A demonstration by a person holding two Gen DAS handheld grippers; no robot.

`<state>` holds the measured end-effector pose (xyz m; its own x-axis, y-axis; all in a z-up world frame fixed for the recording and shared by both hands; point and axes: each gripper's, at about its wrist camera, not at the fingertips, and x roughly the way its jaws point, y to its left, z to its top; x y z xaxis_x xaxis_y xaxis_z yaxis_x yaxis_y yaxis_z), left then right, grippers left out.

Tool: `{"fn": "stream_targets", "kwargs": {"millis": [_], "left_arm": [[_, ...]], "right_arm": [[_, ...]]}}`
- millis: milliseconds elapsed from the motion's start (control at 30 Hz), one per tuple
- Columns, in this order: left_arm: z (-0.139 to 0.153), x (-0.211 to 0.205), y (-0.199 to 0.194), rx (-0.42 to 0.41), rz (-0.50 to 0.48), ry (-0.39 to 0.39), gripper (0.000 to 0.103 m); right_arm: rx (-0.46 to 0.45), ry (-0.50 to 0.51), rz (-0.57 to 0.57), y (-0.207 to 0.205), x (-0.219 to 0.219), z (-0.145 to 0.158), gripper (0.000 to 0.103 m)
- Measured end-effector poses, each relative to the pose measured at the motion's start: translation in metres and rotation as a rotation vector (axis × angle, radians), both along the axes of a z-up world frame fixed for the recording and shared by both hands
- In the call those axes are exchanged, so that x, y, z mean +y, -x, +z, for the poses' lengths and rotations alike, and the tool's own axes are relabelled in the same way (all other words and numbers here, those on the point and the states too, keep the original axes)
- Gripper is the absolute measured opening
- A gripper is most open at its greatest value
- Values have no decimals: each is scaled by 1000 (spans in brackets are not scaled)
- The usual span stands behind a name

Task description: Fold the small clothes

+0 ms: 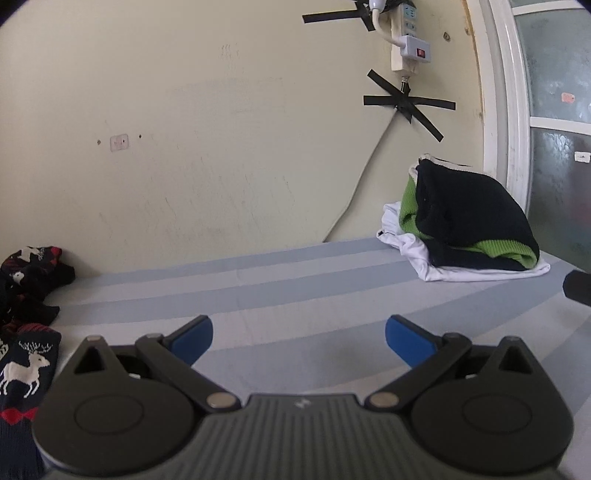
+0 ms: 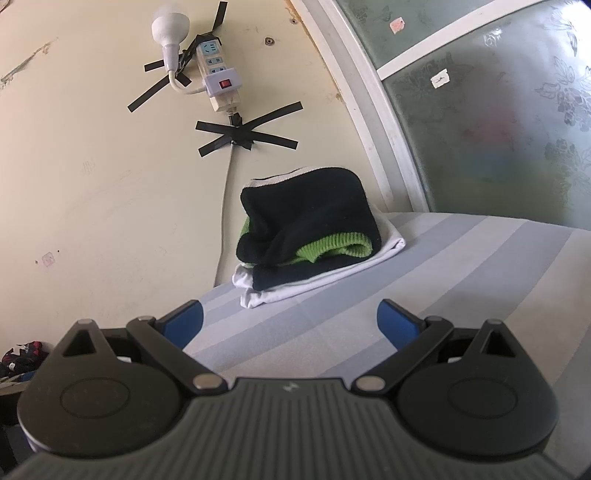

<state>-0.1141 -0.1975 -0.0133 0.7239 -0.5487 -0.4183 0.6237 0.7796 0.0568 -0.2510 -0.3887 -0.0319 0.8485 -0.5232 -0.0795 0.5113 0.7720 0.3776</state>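
Observation:
A folded stack of clothes [image 1: 469, 218] lies at the far right of the striped bed, against the wall: a black and green knit on top of a white garment. The right wrist view shows the same stack [image 2: 306, 232] straight ahead. Dark reindeer-pattern clothes [image 1: 26, 332] lie crumpled at the left edge, and appear small and far left as the reindeer clothes [image 2: 22, 356] in the right wrist view. My left gripper [image 1: 299, 341] is open over bare sheet, holding nothing. My right gripper [image 2: 290, 325] is open too, a short way before the stack.
The blue and grey striped sheet [image 1: 295, 280] covers the bed. A power strip [image 2: 218, 77] and a bulb [image 2: 170, 29] are taped to the cream wall, with a cable running down behind the bed. A frosted glass window [image 2: 498, 110] stands at the right.

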Motion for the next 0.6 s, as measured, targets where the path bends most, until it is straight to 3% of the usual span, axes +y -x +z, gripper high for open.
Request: {"fn": "stream_targets", "kwargs": {"millis": [300, 600], "left_arm": [[14, 10, -7, 86, -21, 6, 103], [20, 14, -7, 94, -55, -1, 103]], "right_arm": [[28, 14, -47, -2, 4, 1, 103], [97, 86, -52, -6, 25, 2, 103]]}}
